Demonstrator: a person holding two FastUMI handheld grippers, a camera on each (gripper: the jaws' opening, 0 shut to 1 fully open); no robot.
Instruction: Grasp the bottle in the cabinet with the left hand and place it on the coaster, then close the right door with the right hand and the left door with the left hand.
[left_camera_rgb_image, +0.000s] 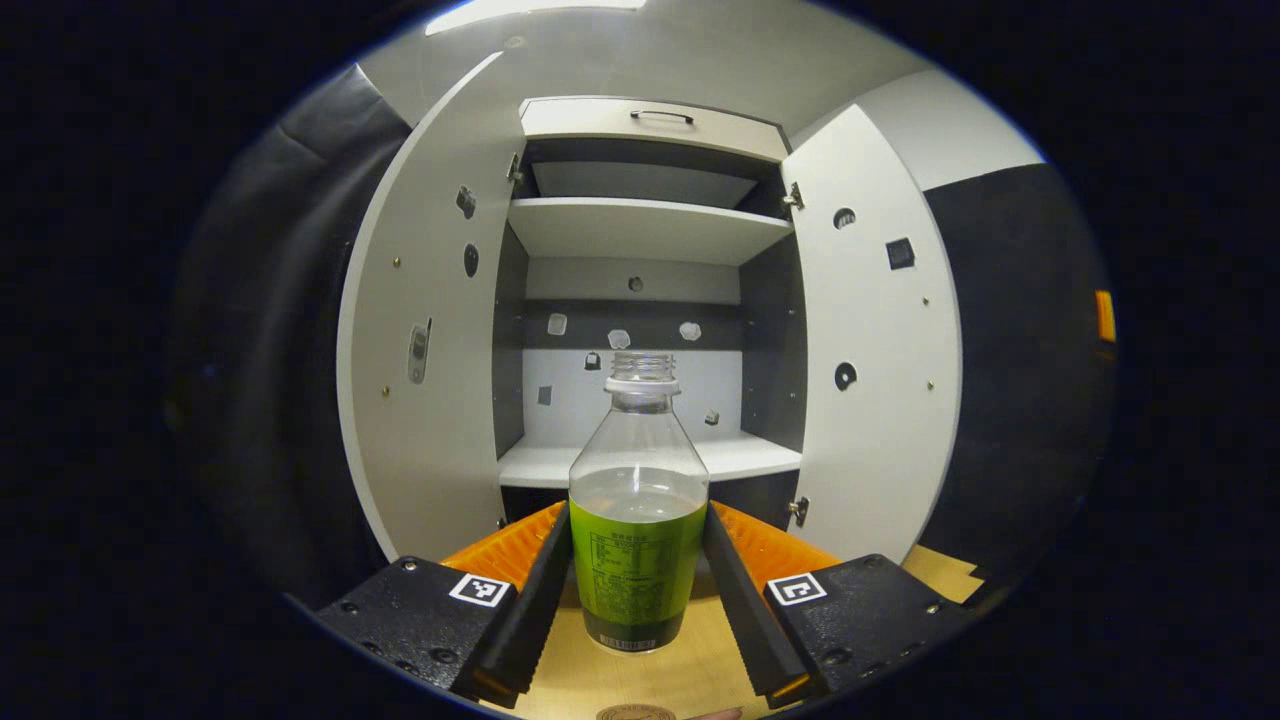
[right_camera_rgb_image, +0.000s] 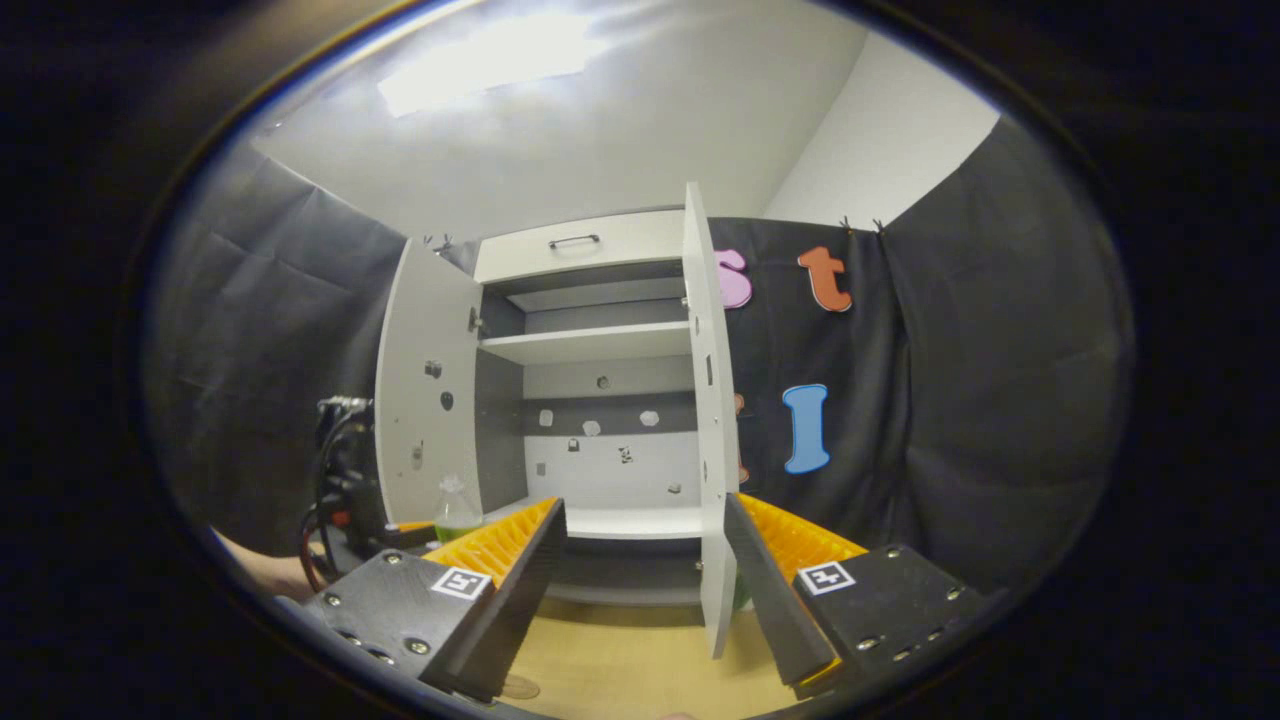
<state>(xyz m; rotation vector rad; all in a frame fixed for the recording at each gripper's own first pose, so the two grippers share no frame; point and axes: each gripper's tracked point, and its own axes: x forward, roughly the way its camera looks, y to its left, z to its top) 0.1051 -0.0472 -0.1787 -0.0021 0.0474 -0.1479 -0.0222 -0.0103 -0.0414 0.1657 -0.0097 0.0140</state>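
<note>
A clear, uncapped bottle (left_camera_rgb_image: 637, 520) with a green label stands upright between my left gripper's (left_camera_rgb_image: 637, 512) fingers, which press on both its sides. It is out in front of the cabinet (left_camera_rgb_image: 640, 230), over the wooden tabletop (left_camera_rgb_image: 655, 675); I cannot tell whether it touches the wood. A round coaster's (left_camera_rgb_image: 635, 712) rim peeks in at the bottom edge, nearer to me than the bottle. Both white doors hang open: the left door (left_camera_rgb_image: 425, 340) and the right door (left_camera_rgb_image: 870, 340). In the right gripper view my right gripper (right_camera_rgb_image: 645, 505) is open, with the right door's edge (right_camera_rgb_image: 712, 450) just ahead and the coaster (right_camera_rgb_image: 520, 687) below.
The cabinet has a lower shelf (left_camera_rgb_image: 730, 458), an upper shelf (left_camera_rgb_image: 650, 232) and a drawer with a handle (left_camera_rgb_image: 660, 117) on top. Black cloth hangs on both sides. In the right gripper view the left gripper and a hand (right_camera_rgb_image: 345, 500) hold the bottle (right_camera_rgb_image: 455, 505) at the left.
</note>
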